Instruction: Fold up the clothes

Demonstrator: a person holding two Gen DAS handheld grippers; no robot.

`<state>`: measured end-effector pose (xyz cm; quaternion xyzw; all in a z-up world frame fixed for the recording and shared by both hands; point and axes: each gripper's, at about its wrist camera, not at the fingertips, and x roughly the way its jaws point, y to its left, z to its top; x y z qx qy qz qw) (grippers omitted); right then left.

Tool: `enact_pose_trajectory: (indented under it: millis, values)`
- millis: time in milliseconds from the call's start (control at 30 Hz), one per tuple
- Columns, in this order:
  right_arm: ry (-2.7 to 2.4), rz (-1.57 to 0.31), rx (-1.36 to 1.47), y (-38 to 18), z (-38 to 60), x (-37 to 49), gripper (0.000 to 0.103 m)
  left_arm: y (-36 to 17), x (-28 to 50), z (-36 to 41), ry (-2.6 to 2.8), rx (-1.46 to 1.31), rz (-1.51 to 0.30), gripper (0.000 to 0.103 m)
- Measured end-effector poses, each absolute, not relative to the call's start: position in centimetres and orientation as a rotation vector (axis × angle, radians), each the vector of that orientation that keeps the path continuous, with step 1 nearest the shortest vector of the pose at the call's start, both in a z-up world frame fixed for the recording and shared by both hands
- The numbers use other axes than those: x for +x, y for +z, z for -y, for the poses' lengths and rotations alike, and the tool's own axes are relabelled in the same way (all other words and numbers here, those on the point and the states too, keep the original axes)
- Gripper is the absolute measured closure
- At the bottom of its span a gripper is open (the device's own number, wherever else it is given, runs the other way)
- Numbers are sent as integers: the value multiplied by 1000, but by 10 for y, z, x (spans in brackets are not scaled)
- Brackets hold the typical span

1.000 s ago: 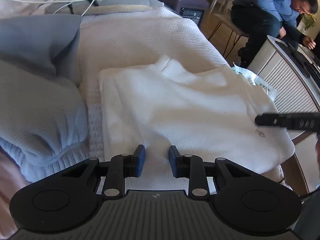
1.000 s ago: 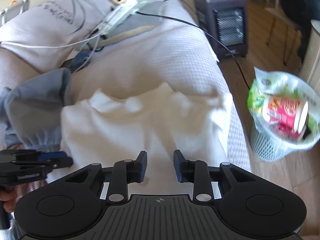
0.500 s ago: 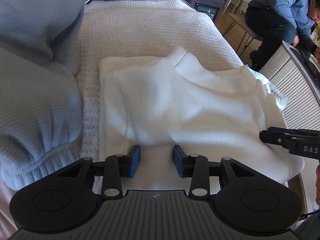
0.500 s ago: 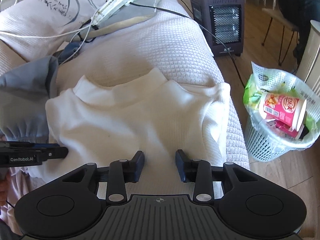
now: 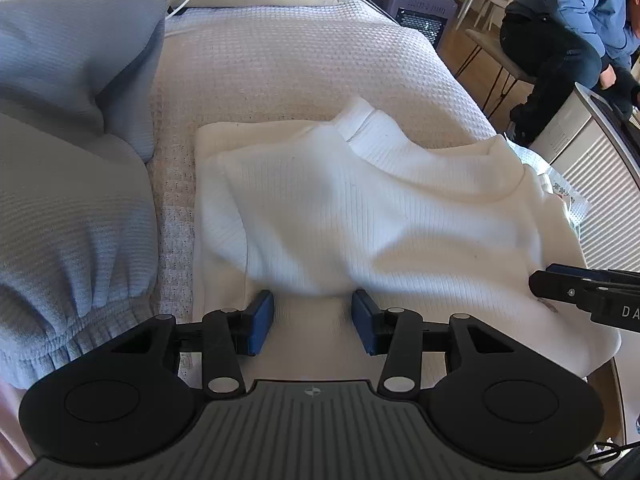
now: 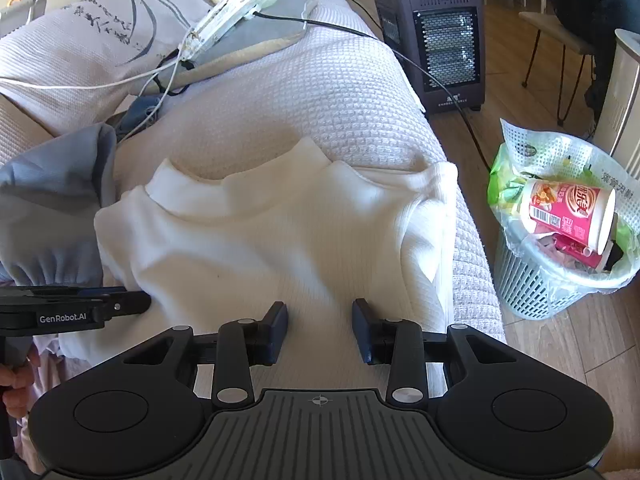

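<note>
Beside the couch [image 6: 348, 92], a lined bin [image 6: 532, 292] with a pink cup [image 6: 568, 216]; left gripper [image 5: 313, 317] opening, right gripper [image 6: 320, 330] apart.

Both grippers are matte black, with a ribbed grey plate flanked by two round black discs, silver pivot screws on the linkage arms, and blue pads on the fingertips [image 5: 260, 320]. The left gripper [image 6: 120, 302] carries white "GenRobot.AI" lettering; the right gripper [image 5: 560, 288] shows white letters "DA".
</note>
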<state>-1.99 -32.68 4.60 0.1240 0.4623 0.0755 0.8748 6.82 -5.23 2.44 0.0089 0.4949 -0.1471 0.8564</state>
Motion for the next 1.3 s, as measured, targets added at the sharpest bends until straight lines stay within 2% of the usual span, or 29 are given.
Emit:
enact_pose_trajectory:
  millis: [233, 267, 333, 400, 433, 700, 933, 1300]
  values:
    - [175, -916, 263, 46, 330, -29, 66, 34, 62, 48, -283, -24, -1031, 60]
    - [175, -909, 273, 47, 331, -31, 64, 37, 58, 47, -286, -21, -1021, 58]
    - [186, -907, 300, 53, 331, -34, 54, 48, 45, 43, -287, -11, -991, 43]
    - [201, -899, 339, 61, 332, -39, 29, 61, 26, 39, -298, -10, -943, 30]
    - [218, -884, 360, 66, 333, -42, 25, 67, 17, 36, -296, 2, -923, 25]
    - [286, -813, 330, 90, 346, -53, 23, 94, -23, 19, -340, 41, -854, 22]
    - [172, -811, 487, 91, 386, -58, 22, 88, -20, 7, -335, 29, -875, 22]
    - [68, -1022, 541, 48, 402, -31, 21, 53, 19, 13, -322, 4, -878, 22]
